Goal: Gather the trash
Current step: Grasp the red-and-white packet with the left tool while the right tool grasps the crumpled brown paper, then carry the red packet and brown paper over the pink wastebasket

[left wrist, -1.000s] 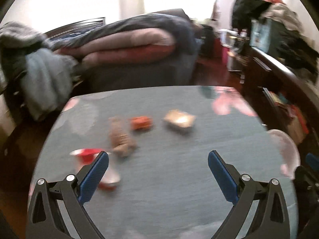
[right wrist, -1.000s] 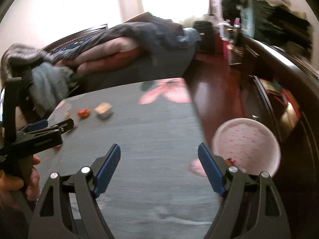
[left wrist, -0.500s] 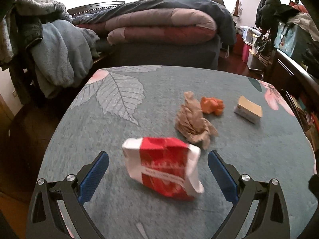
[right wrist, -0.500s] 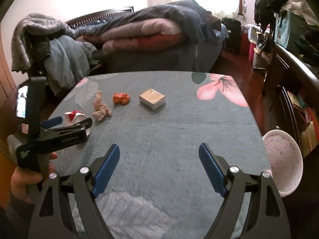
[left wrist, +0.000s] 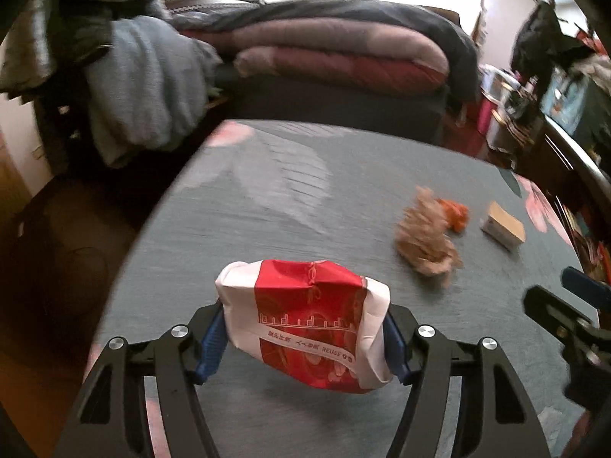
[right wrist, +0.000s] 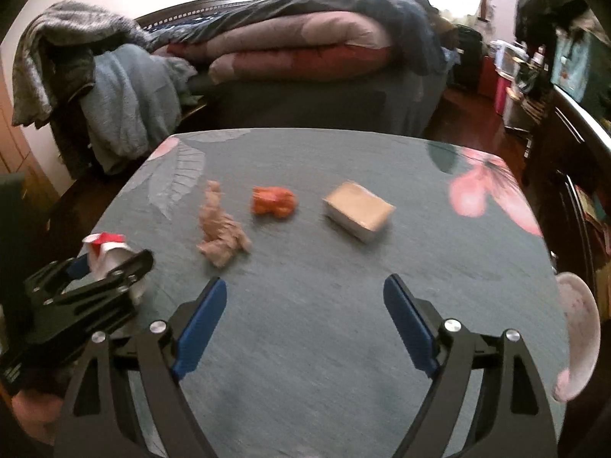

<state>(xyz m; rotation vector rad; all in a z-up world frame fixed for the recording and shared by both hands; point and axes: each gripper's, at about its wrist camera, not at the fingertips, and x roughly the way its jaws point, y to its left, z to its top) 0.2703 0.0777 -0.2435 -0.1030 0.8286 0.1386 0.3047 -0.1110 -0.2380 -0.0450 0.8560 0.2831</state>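
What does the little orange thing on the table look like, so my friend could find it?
Look at the grey flowered table. Three bits lie in a row: crumpled brown paper, orange wad, tan box. It is the middle one, the only bright orange lump.

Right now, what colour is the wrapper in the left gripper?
Red and white wrapper, clearest in the left wrist view.

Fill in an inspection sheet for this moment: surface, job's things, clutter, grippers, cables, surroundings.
Surface: table under grey floral cloth.
Job's things: red-white carton between the left gripper's pads; brown wad, orange wrapper, small box lying apart on the cloth.
Clutter: pink bowl at the right edge.
Grippers: left gripper shut on carton; right gripper open, empty.
Cables: nothing seen.
Surroundings: folded quilts, draped clothes.
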